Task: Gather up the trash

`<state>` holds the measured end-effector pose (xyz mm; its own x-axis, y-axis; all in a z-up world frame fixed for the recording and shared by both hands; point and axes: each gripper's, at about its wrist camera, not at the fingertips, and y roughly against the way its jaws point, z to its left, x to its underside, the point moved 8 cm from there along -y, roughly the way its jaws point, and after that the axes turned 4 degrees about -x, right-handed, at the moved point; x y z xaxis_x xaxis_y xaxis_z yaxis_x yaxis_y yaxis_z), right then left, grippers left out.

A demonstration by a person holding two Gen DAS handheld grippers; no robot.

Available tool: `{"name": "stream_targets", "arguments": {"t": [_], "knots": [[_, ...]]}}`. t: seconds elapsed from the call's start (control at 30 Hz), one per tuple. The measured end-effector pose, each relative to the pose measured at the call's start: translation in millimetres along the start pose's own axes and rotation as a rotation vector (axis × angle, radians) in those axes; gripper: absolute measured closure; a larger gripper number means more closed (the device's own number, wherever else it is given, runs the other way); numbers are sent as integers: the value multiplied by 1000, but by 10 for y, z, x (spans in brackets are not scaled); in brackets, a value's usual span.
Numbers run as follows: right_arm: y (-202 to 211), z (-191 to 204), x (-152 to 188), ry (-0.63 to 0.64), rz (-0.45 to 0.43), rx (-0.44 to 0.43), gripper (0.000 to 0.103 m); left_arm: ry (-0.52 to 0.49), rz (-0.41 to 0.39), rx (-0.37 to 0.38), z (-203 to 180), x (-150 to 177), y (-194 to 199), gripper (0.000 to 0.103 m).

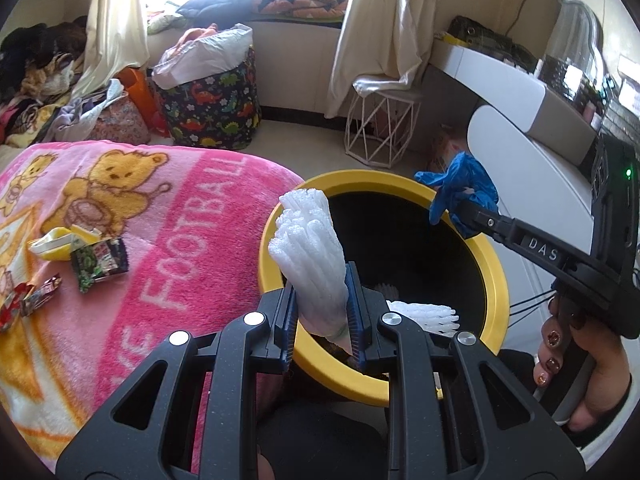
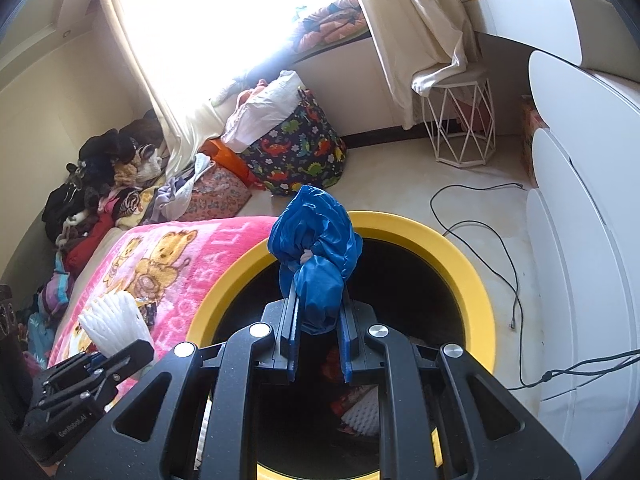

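Snack wrappers [image 1: 86, 262] lie on the pink blanket [image 1: 168, 240], left of the left hand-held gripper [image 1: 322, 312], which is clamped on white foam netting [image 1: 310, 256] above the yellow-rimmed bin [image 1: 496, 280]. Right hand-held gripper [image 2: 318, 320] pinches a blue plastic bag [image 2: 316, 248] over the same bin.

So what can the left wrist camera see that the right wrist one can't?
Only the left view shows the snack wrappers lying on the pink blanket and the person's hand. Only the right view shows the black cable trailing over the floor. Both show the yellow bin, the white foam net in the left tongs and the blue bag in the right tongs.
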<state>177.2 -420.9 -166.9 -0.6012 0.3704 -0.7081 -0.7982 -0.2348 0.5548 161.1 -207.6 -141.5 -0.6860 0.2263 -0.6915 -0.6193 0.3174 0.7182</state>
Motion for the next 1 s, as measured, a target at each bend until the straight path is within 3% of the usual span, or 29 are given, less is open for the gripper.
{"name": "stream_targets", "arguments": {"t": [0.3, 0.37, 0.5, 0.53, 0.6, 0.7, 1.0], "knots": [[-13, -123, 12, -18, 5, 8, 85, -40, 23, 15, -105, 24, -192, 87], [-13, -125, -2, -24, 4, 2, 78, -32, 21, 19, -88, 22, -224, 84], [-4, -139, -26, -28, -15, 15, 53, 7, 22, 11, 3, 41, -231, 49], [1, -146, -29, -35, -20, 14, 48, 16, 19, 15, 13, 41, -218, 46], [-2, -152, -31, -37, -22, 20, 43, 43, 6, 22, 59, 35, -181, 29], [3, -130, -32, -32, -28, 30, 37, 69, -13, 37, 112, 26, -124, 15], [83, 41, -78, 51, -75, 64, 25, 96, -73, 17, 203, -63, 79, 11]]}}
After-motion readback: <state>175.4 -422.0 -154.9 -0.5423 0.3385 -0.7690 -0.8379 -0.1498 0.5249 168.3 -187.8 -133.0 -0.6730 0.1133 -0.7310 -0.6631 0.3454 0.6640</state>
